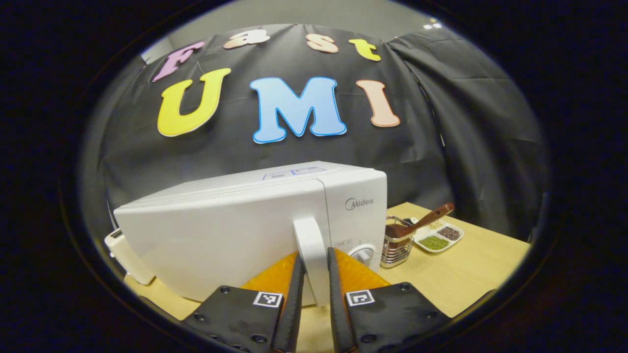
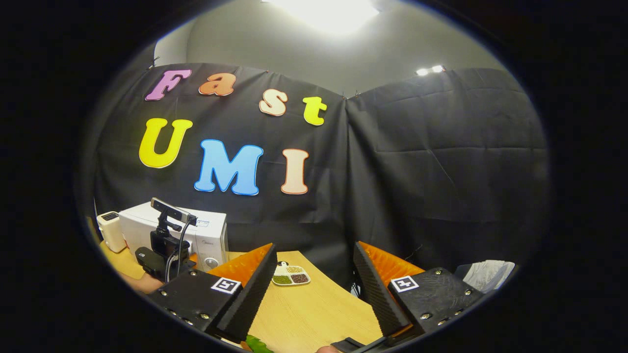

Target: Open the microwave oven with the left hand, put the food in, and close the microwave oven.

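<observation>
Microwave oven [image 1: 245, 230], a rigid white box at the table's [image 1: 471, 264] left, has its stiff upright door handle [image 1: 310, 245] pinched by the left gripper [image 1: 314, 274], while the right gripper [image 2: 314, 289] hangs agape.

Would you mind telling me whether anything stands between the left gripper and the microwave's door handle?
Nothing visible does. The left gripper already has the white door handle of the microwave between its fingers. The wire basket stands apart, off to the side.
</observation>
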A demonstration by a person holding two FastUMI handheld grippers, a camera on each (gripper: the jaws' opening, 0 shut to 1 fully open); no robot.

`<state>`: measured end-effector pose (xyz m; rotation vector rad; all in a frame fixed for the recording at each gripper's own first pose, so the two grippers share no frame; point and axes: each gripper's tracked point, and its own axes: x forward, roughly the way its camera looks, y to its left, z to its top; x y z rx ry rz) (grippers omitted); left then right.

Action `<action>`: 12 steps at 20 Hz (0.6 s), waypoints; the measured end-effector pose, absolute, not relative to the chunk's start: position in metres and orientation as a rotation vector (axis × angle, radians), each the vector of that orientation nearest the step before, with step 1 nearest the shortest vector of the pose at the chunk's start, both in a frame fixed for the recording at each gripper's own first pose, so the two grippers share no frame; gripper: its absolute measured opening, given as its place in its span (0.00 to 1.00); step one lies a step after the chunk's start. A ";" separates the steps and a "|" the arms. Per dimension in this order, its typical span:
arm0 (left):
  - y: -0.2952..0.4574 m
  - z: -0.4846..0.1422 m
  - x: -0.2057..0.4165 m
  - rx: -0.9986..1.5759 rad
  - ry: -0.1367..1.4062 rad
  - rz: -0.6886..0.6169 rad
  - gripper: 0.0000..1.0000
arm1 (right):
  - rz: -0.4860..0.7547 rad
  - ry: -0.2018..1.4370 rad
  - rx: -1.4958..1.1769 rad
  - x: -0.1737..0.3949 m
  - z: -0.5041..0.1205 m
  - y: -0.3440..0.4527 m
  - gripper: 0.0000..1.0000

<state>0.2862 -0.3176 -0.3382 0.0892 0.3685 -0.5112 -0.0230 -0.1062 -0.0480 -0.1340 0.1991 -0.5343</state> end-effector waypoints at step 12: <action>-0.297 -0.323 0.241 0.088 0.394 -0.480 0.14 | -0.422 0.167 -0.128 -0.029 -0.041 -0.099 0.95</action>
